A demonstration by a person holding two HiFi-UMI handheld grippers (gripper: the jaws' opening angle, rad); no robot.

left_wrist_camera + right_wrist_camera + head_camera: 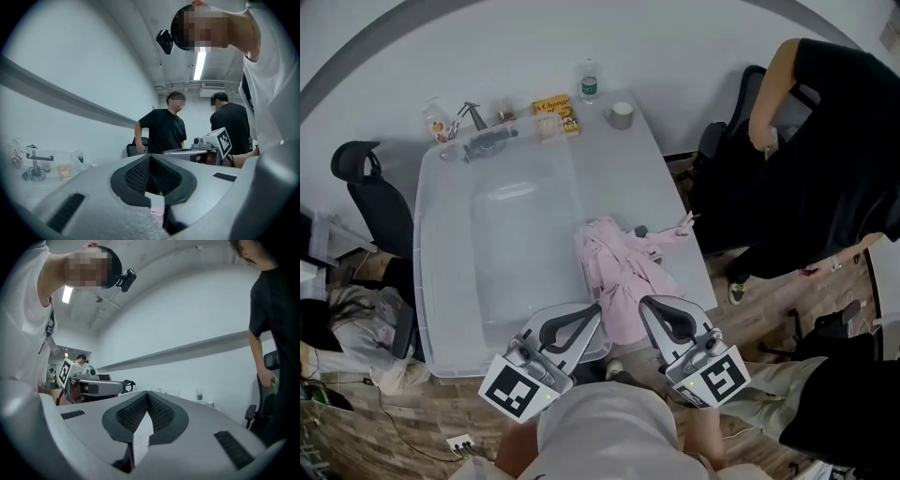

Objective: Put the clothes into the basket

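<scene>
While read from the left, the head view lists:

- Black office chair (367,187), off the left edge of the tabletop (628,178).
- Clear plastic basket (441,281), large, covering the tabletop's left half. Its see-through floor shows.
- Far edge, behind the basket: clear bottle (436,120), metal stand (473,117), yellow box (555,111), green-labelled bottle (588,82), tape roll (621,115). All are well apart from the garment.
- Pink garment (623,281), crumpled on the tabletop outside the basket. Its left edge is just beside the basket's right wall, and that wall stands between garment and basket floor.
- Left gripper (596,311), at the garment's near left edge. Jaws together, pink fabric showing under the pads.
- Right gripper (645,306), at the garment's near right edge. Jaws together, a pale strip of fabric pinched between them.
- Person in black (825,187), bent over a second dark chair (729,141), right of the tabletop.
</scene>
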